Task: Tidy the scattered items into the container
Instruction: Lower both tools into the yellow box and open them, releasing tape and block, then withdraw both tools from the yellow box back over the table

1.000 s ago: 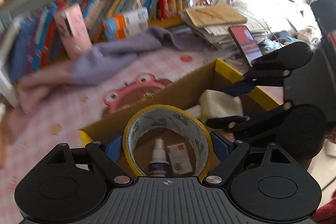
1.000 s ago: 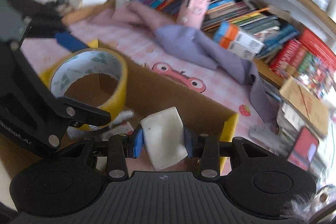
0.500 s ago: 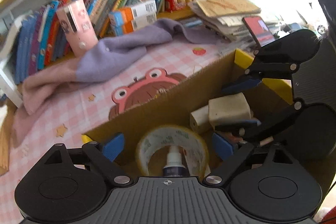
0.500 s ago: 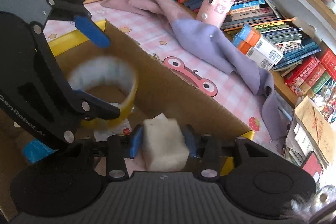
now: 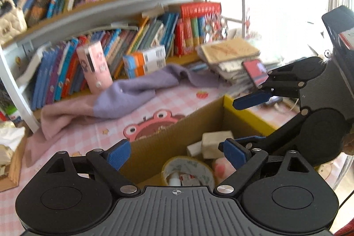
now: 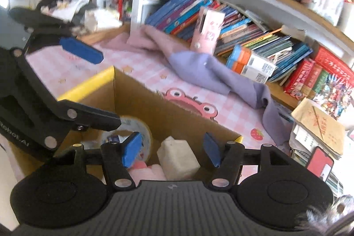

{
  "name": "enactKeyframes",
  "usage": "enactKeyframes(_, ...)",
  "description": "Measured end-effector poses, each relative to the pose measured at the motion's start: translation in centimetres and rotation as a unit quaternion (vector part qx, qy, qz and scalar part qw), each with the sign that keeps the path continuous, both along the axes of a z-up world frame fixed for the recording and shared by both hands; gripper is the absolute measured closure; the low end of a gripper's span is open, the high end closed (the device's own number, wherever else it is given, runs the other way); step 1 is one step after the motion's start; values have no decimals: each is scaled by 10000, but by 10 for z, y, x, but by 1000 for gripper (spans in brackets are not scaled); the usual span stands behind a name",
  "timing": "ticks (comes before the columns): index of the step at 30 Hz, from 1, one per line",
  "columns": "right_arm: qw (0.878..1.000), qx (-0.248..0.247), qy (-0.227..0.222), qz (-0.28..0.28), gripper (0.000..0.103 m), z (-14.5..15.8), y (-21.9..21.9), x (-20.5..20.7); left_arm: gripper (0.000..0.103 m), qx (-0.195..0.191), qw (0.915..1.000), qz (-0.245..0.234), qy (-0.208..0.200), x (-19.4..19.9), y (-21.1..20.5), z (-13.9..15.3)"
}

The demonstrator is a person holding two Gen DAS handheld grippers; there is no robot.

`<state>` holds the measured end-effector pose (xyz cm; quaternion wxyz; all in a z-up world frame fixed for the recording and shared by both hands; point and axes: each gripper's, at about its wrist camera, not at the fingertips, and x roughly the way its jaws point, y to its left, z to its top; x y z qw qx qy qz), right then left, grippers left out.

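Note:
The cardboard box (image 5: 177, 134) with a yellow rim (image 6: 88, 85) lies below both grippers. A roll of yellow tape (image 5: 188, 167) rests inside it, with a small white bottle standing in its hole. Beside the tape (image 6: 141, 132) sits a white block (image 5: 215, 143). My left gripper (image 5: 176, 154) hangs open above the tape, holding nothing. My right gripper (image 6: 171, 149) has its jaws opening; the white block (image 6: 177, 156) lies loose in the box below the gap, untouched by the pads. Each gripper shows in the other's view: the right gripper (image 5: 245, 123) at the right, the left gripper (image 6: 93, 85) at the left.
A pink and purple cloth (image 5: 124, 96) lies across the pink checked mat behind the box. A pink case (image 5: 95, 68) leans on the shelf of books. A stack of papers with a red phone (image 6: 318, 163) sits right of the box.
The left gripper let go of the tape roll, which dropped into the box. The right gripper's jaws spread off the white block, which now lies in the box. Both grippers rose.

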<state>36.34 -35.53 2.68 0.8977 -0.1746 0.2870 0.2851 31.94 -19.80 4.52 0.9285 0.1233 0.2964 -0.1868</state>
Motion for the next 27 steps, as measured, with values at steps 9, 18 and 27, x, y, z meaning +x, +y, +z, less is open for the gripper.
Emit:
enactKeyframes(9,9952,562,-551,-579,43,39,-16,-50,6,-309,9945,763,-646,-59,30,27)
enactKeyframes(18,9860,867,-804,-1173,37,55,-17,-109,6,-606,9852,1393,-791,-121,65,31)
enactKeyframes(27,9741,928,-547,-1986,24,29,2,-163,6,-541,9705,2157,-927,-180,83,8)
